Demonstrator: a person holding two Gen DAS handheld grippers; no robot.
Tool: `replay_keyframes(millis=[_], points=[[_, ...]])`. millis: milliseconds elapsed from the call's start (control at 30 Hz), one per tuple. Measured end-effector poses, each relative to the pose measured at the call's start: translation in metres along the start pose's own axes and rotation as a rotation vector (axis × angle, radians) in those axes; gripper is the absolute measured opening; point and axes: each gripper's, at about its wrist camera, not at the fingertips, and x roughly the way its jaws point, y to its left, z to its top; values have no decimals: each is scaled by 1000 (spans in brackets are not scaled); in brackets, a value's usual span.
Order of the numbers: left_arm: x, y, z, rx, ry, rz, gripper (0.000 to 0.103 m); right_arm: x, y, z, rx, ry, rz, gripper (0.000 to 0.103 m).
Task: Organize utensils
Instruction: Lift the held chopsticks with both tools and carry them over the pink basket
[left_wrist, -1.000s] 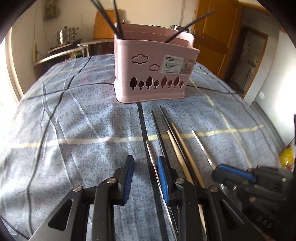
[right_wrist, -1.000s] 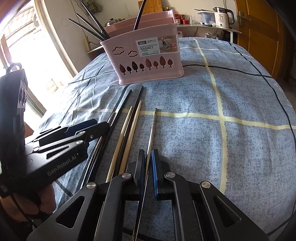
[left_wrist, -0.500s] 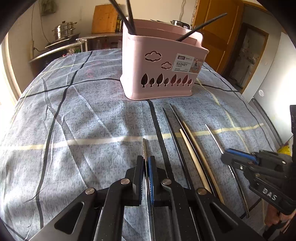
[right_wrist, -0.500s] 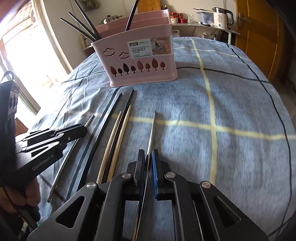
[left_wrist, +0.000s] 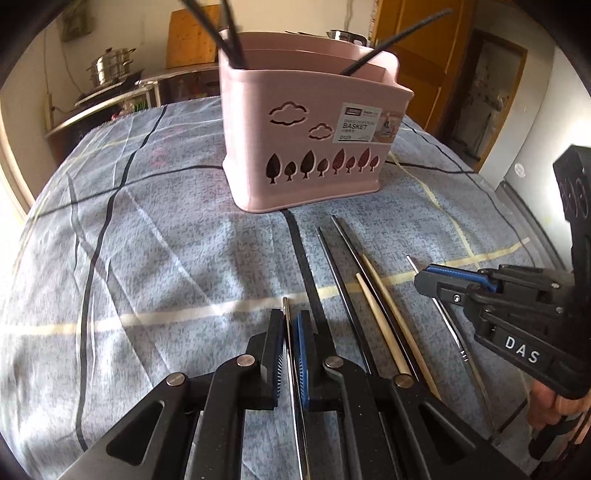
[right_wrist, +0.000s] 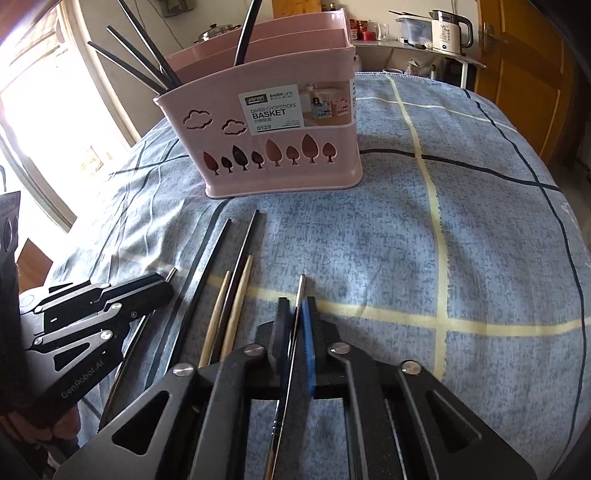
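A steel chopstick (left_wrist: 287, 332) sits clamped in my left gripper (left_wrist: 290, 345), another (right_wrist: 297, 306) in my right gripper (right_wrist: 295, 325); I lift both level, then tip them into the pink basket (right_wrist: 280, 147) straight ahead on the bed (right_wrist: 461, 240)

Blue checked cloth (right_wrist: 461, 236) over the surface, pink chopstick basket (right_wrist: 280, 147) standing on it, black chopsticks (left_wrist: 343, 258) and wooden chopsticks (left_wrist: 384, 314) lying alongside

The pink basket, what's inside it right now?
Several black chopsticks stick up out of the pink basket, most at one end and one farther along. The basket's walls hide their lower ends and anything lying lower inside.
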Motion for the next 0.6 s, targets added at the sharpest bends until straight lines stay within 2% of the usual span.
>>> replay_keyframes(millis=[100,267,600], points=[[2,-4,2,22,8,22,5,-1,0,0,-2,6,4,4],[-4,2,5,-15,15,-11,3,-10,2,1,-1,-9,30,4],[-55,5,22,-24,-82,-32,3,-57,7,15,-17,-116,56,4]])
